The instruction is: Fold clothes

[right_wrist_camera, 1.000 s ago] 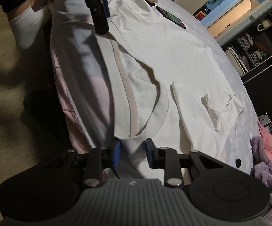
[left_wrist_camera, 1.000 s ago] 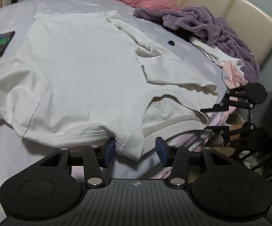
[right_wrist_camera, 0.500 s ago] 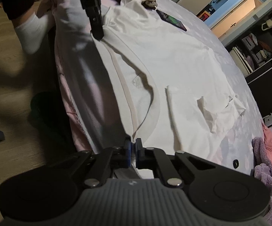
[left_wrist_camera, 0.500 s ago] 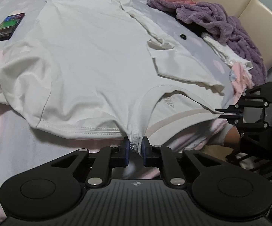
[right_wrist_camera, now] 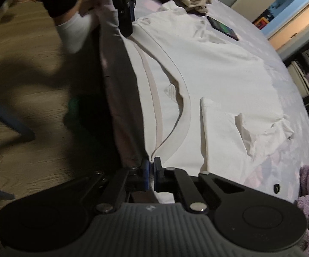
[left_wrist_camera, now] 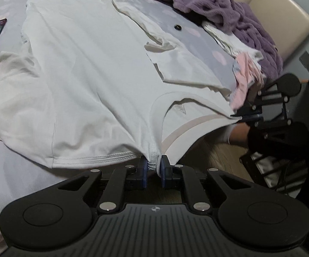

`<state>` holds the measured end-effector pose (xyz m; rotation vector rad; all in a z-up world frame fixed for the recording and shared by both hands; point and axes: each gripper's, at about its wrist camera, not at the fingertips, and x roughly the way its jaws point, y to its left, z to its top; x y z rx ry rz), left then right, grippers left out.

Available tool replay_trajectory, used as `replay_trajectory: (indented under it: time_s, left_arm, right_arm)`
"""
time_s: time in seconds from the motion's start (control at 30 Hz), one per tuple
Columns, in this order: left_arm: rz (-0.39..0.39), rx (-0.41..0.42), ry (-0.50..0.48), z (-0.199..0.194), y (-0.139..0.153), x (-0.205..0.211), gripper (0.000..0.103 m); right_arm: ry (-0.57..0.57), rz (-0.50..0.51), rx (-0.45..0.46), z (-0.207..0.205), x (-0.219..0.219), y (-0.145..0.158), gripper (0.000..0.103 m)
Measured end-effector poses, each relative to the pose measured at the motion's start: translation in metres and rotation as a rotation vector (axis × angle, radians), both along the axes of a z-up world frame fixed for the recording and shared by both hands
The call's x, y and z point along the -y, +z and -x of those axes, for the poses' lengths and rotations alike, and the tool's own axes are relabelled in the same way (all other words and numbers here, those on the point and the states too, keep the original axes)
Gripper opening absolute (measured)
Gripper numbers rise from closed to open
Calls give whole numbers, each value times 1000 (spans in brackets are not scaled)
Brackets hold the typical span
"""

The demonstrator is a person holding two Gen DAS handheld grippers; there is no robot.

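The white T-shirt [left_wrist_camera: 85, 68] is spread on the bed [left_wrist_camera: 8, 167], its collar end at the near edge. Each shoulder by the collar is pinched between closed jaws: one by the left gripper [left_wrist_camera: 153, 169], the other by the right gripper [right_wrist_camera: 151, 167]. For a clean fold, both corners are best kept level and taut. The right sleeve [right_wrist_camera: 218, 128] is already turned in, creased.

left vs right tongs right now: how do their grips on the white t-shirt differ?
The left tongs pinch the white t-shirt at a stitched, bunched shoulder edge beside the collar; the right tongs pinch a thin point of fabric at the collar's other end. Cloth fans out wide from the left tongs, while a narrow peak rises from the right tongs. Both are shut on the shirt at the bed's edge.
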<state>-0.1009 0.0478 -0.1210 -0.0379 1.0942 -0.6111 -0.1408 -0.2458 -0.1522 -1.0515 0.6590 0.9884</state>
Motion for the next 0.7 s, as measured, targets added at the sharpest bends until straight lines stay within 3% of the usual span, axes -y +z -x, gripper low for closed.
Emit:
replay_trajectory:
  time_s: [0.23,0.33,0.43,0.53,0.7]
  left_arm:
    - [-66,26,72,2,6,-29,13]
    - [-94,38,102,3,9,-41,28]
    - [-122,49,133,3,12,-53,39]
    - [-135,72,204,-6,9,-68,41]
    - [-144,120,354,-30,-2,-95,42]
  right_arm:
    - [15,71,1,4,-4,-18,7]
    - [-10,61,-32,1,-5,-17,9]
    - [-62,-2,-49,-6,-8,-7,13]
    - [-120,-79,-58,-13,-11,5,25]
    - [-184,-171,-33,-22,-27,17,31]
